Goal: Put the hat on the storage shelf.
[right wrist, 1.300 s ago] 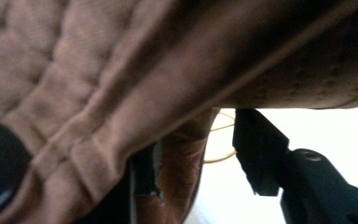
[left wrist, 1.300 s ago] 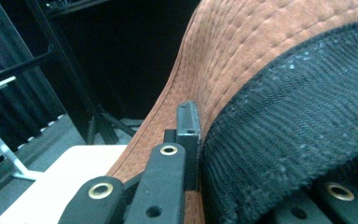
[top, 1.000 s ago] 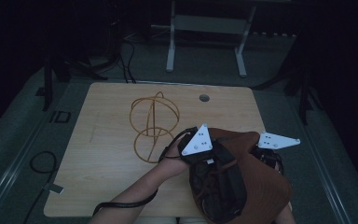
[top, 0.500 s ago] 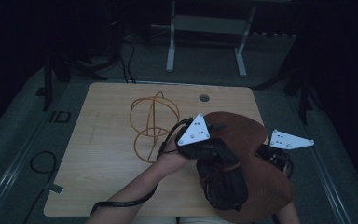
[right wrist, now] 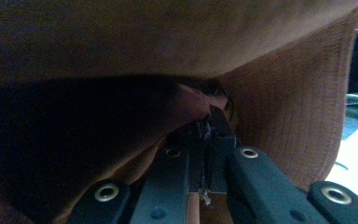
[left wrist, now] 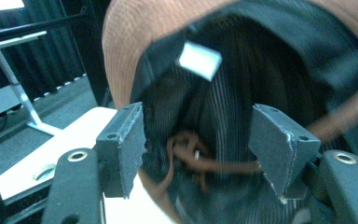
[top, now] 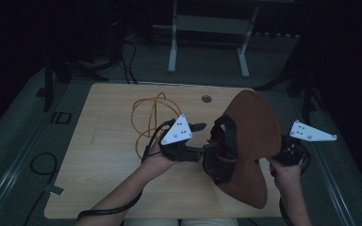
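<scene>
A brown wide-brimmed hat (top: 252, 127) stands tilted up on edge over the right half of the table, its dark inside facing left. My right gripper (top: 279, 154) is at its right rim, shut on the brim (right wrist: 284, 93), jaws pressed together. My left gripper (top: 201, 140) is open at the mouth of the crown. In the left gripper view the black lining (left wrist: 242, 84), a white label (left wrist: 199, 59) and a brown chin cord (left wrist: 200, 161) lie between and beyond its spread jaws. I cannot tell whether they touch the lining.
A loose loop of orange cord (top: 146, 113) lies on the wooden table (top: 103, 155) just left of my left hand. A round cable hole (top: 206, 99) sits near the far edge. A white desk frame (top: 207, 28) stands behind, and a black cable (top: 40, 162) lies on the floor at left.
The hat has swung up from lying low to standing on edge, and has shifted right and back. My right gripper moved right with the brim. My left gripper followed toward the crown's opening.
</scene>
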Demonstrator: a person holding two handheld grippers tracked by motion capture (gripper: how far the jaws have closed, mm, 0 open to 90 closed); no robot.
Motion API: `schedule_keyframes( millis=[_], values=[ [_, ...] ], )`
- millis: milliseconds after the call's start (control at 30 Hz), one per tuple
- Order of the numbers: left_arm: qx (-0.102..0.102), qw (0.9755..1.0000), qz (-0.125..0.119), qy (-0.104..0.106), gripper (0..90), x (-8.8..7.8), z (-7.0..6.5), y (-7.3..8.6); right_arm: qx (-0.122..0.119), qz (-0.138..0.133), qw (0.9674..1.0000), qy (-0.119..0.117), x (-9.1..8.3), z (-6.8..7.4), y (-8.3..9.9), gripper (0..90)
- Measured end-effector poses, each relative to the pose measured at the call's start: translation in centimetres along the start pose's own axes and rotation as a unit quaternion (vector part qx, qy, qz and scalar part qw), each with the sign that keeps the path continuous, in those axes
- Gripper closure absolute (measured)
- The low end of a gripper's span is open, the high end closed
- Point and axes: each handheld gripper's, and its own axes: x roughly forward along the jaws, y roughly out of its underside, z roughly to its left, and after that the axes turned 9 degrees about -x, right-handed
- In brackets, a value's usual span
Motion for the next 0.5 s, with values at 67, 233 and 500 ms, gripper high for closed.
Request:
schedule_keyframes(
  millis=[67, 233, 500],
  values=[
    [-0.008, 0.9999, 0.004, 0.005, 33.9, -0.4, 0.1, 0.6, 0.003, -0.005, 1.0000, 0.008, 0.0, -0.6, -0.3, 88.0],
    [-0.010, 0.9996, 0.027, -0.002, 25.4, -1.5, 0.0, 2.8, 0.004, -0.013, 0.9997, 0.022, -0.1, -1.7, -1.4, 88.0],
    [-0.021, 0.9980, 0.055, -0.025, 9.8, -3.0, -0.2, 6.9, 0.001, -0.019, 0.9991, 0.039, 0.9, -3.2, -3.8, 88.0]
  ],
)
